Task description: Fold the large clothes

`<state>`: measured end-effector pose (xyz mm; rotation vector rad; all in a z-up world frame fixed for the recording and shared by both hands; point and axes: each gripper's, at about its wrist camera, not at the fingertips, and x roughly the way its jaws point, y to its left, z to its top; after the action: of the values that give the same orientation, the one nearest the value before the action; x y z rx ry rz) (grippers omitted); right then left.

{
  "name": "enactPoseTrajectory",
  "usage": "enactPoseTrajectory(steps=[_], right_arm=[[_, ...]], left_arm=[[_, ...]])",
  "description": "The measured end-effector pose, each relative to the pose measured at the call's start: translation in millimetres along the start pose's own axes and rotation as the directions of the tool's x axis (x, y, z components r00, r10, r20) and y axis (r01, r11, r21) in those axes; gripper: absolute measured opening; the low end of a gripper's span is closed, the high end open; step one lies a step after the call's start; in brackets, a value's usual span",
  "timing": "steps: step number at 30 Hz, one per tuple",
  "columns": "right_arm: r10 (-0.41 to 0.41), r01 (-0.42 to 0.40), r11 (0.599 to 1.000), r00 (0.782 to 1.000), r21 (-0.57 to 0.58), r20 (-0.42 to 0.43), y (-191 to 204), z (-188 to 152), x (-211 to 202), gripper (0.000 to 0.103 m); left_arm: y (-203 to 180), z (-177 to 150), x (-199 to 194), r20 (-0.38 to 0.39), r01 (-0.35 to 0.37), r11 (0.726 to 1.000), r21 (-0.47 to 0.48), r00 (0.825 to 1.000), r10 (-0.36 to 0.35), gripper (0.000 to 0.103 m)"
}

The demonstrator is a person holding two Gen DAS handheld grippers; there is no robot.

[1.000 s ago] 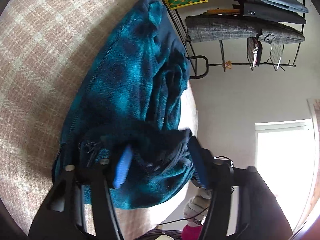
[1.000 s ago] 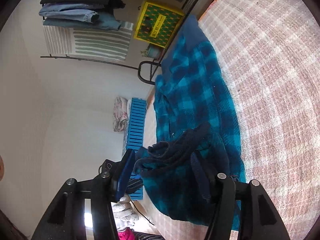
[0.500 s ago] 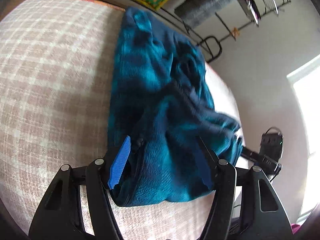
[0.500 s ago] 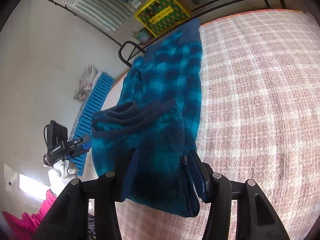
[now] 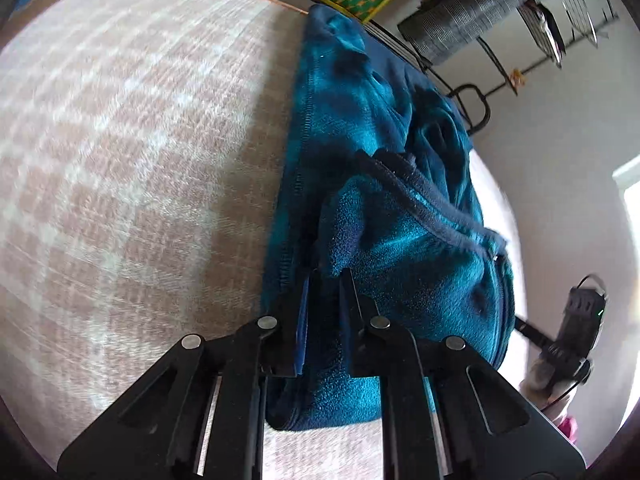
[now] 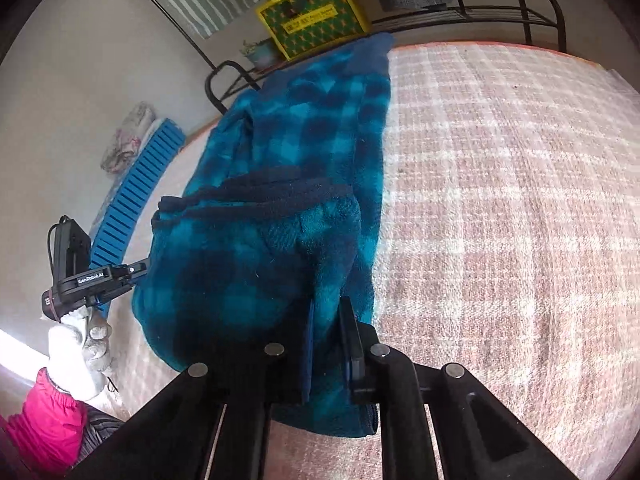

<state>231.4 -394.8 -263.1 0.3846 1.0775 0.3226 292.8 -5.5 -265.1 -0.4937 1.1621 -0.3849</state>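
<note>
A teal and navy plaid fleece jacket [image 5: 360, 128] lies lengthwise on a pink plaid bed cover [image 5: 140, 160], its near end folded up over itself. My left gripper [image 5: 324, 280] is shut on the near edge of the fleece. In the right wrist view the same jacket [image 6: 312, 128] shows, with the folded near flap on top. My right gripper [image 6: 328, 308] is shut on that near edge too. The left gripper [image 6: 96, 280], held by a white-gloved hand, shows at the left of the right wrist view.
The bed cover [image 6: 500, 200] stretches wide to the right of the jacket. A yellow and green box [image 6: 312, 16], a metal clothes rack [image 5: 500, 12] and a blue slatted panel [image 6: 136, 192] stand beyond the bed's far and left edges.
Both grippers went from open around the bunched fleece to shut on its near edge. The views swung so the bed lies flatter, and the folded flap now rests on the jacket.
</note>
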Motion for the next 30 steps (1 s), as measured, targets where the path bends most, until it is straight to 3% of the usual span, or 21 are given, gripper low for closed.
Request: enactPoseTrajectory(steps=[2,4,6,10,13,16,20,22,24,27,30], right_arm=[[-0.007,0.007,1.0,1.0,-0.018,0.009,5,1,-8,0.013],[-0.04,0.043,0.997,0.998,-0.056,0.055,12,1,-24,0.025],[-0.05,0.058,0.995,0.993,-0.077,0.11,19,-1,-42,0.025],[-0.009,0.049,0.983,0.975,-0.177,0.22,51,-5,-64,0.025],[0.044,0.006,0.962,0.983,-0.272,0.178,83,-3,-50,0.025],[0.055,-0.02,0.932,0.995,-0.361,0.088,110,2,-21,0.025],[-0.067,0.081,0.9,0.997,-0.429,0.049,122,19,25,0.024],[-0.144,0.147,0.901,0.989,-0.409,0.04,113,31,46,0.017],[-0.184,0.174,0.911,0.983,-0.375,0.009,99,37,63,0.016],[-0.201,0.194,0.905,0.979,-0.379,0.023,98,34,66,0.016],[-0.246,0.239,0.89,0.969,-0.388,0.033,107,33,59,0.016]], left_arm=[[-3,1,-6,0.008,0.001,1.0,0.014,1.0,-0.001,0.015],[-9,0,-19,0.029,-0.004,0.999,0.043,1.0,0.003,0.017],[-18,-3,-34,0.07,-0.017,0.996,0.083,0.997,0.012,0.017],[-65,-18,-58,0.138,-0.036,0.958,0.285,0.99,-0.004,0.017],[-98,-26,-49,0.131,-0.042,0.921,0.388,0.991,-0.011,0.017],[-109,-23,-25,0.082,-0.048,0.905,0.422,0.997,0.015,0.017],[-100,1,13,0.121,-0.194,0.888,0.417,0.98,0.158,0.017],[-79,14,40,0.075,-0.219,0.904,0.367,0.976,0.206,0.015],[-69,15,50,0.091,-0.189,0.913,0.361,0.982,0.167,0.013],[-75,7,52,0.13,-0.233,0.878,0.418,0.972,0.196,0.013],[-77,10,49,0.117,-0.235,0.883,0.407,0.972,0.204,0.012]])
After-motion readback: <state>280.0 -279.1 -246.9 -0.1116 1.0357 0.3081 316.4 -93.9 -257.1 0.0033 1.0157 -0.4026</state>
